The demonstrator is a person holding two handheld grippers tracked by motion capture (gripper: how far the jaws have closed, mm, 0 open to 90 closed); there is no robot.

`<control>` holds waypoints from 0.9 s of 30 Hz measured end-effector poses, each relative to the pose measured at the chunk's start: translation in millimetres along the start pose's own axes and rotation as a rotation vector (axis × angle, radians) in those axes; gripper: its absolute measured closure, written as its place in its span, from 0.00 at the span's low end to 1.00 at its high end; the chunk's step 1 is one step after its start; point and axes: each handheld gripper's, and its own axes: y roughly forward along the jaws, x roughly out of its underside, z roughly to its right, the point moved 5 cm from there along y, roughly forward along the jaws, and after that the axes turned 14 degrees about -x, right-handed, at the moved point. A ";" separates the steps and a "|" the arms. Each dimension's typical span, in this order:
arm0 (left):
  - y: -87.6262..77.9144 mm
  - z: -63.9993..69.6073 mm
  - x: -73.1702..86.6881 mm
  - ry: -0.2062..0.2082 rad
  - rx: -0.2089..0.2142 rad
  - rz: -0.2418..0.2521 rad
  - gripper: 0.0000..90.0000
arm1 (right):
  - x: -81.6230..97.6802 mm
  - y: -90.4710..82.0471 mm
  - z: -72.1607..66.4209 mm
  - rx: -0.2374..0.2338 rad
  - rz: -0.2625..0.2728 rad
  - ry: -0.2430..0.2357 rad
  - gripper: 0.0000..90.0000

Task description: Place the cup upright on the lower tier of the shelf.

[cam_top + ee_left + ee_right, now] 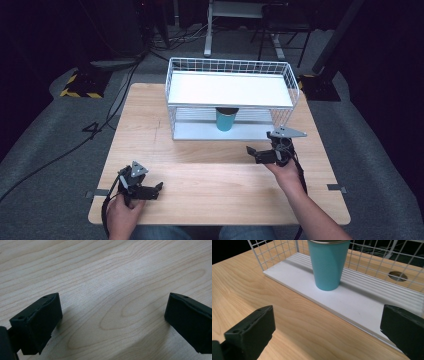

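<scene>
Dark room, wooden table [215, 185] at frame centre. Teal cup [226, 119] upright on wire rack's [230, 67] lower shelf, centre. Right gripper [262, 154], jaws apart, faces it, likely lining up. Left gripper [150, 191], jaws apart, idles lower left.

You are in a dark lab room: black walls, cables [60, 155] on grey floor, taped stand feet [82, 85], one wooden table [200, 185].

Your worktop [210, 175] is pale wood with wavy grain. At its 12 o'clock side you have a white wire-grid rack [230, 90] holding a teal cup [328, 263]. Your fingers [252, 327] are matte black.
</scene>
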 end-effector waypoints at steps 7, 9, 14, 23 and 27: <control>0.5 -0.1 -0.6 0.000 -0.001 -0.001 0.02 | 17.8 -31.8 -1.5 0.001 -0.026 0.013 0.05; 0.8 -0.3 -1.1 0.000 0.001 -0.003 0.02 | 23.0 -39.5 -1.5 0.005 -0.021 0.015 0.05; 2.0 -0.2 -2.1 -0.002 -0.003 -0.001 0.02 | 35.1 -53.1 -0.7 0.023 -0.022 0.023 0.09; 3.7 0.3 -4.1 -0.010 -0.008 -0.002 0.02 | 73.7 -72.2 -3.2 0.010 -0.099 0.020 0.17; 4.0 0.4 -4.4 -0.012 -0.010 -0.002 0.02 | 87.0 -76.3 -2.0 0.017 -0.110 0.030 0.17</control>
